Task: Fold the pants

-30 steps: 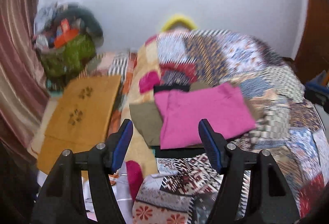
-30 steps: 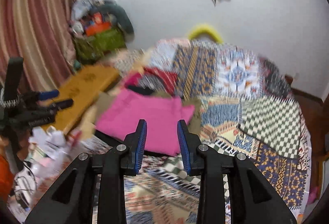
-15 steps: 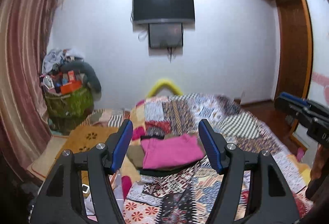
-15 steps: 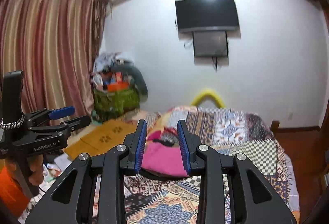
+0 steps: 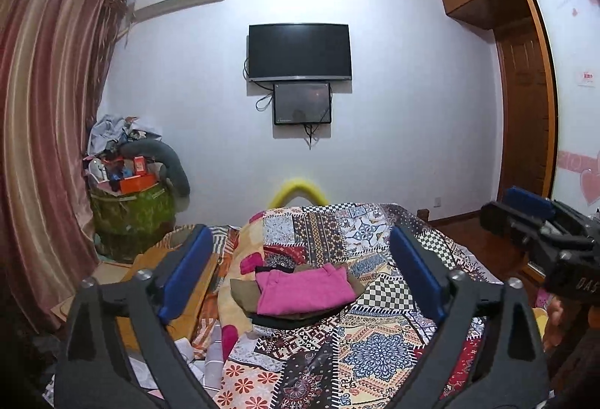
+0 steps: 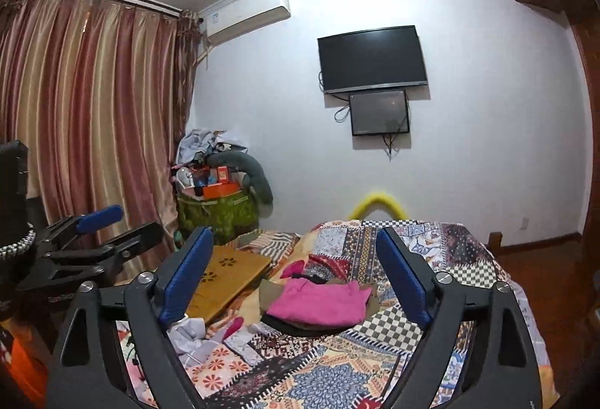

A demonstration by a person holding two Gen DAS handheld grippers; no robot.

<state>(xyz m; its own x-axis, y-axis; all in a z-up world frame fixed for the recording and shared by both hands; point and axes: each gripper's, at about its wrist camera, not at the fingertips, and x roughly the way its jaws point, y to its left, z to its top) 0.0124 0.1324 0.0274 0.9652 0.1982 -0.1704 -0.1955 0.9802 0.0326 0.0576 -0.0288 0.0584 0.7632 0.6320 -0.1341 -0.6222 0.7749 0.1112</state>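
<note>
Both the left gripper [image 5: 300,270] and right gripper [image 6: 296,274] have just been opening and now gape wide with nothing between the jaws. The folded pink pants [image 5: 305,291] sit atop a small clothes stack [image 5: 243,292] mid-bed [image 5: 375,352], toward its left edge.

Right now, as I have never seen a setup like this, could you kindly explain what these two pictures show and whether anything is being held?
A person holds a handheld clamp tool in each hand; each tool has a camera looking forward between its two blue-padded jaws. One picture comes from the left gripper, the other from the right gripper. Both face a bed with a patchwork bedspread, where folded pink pants top a small pile of clothes. The jaws of both have just been opening, with nothing between them; they hold nothing.
</note>
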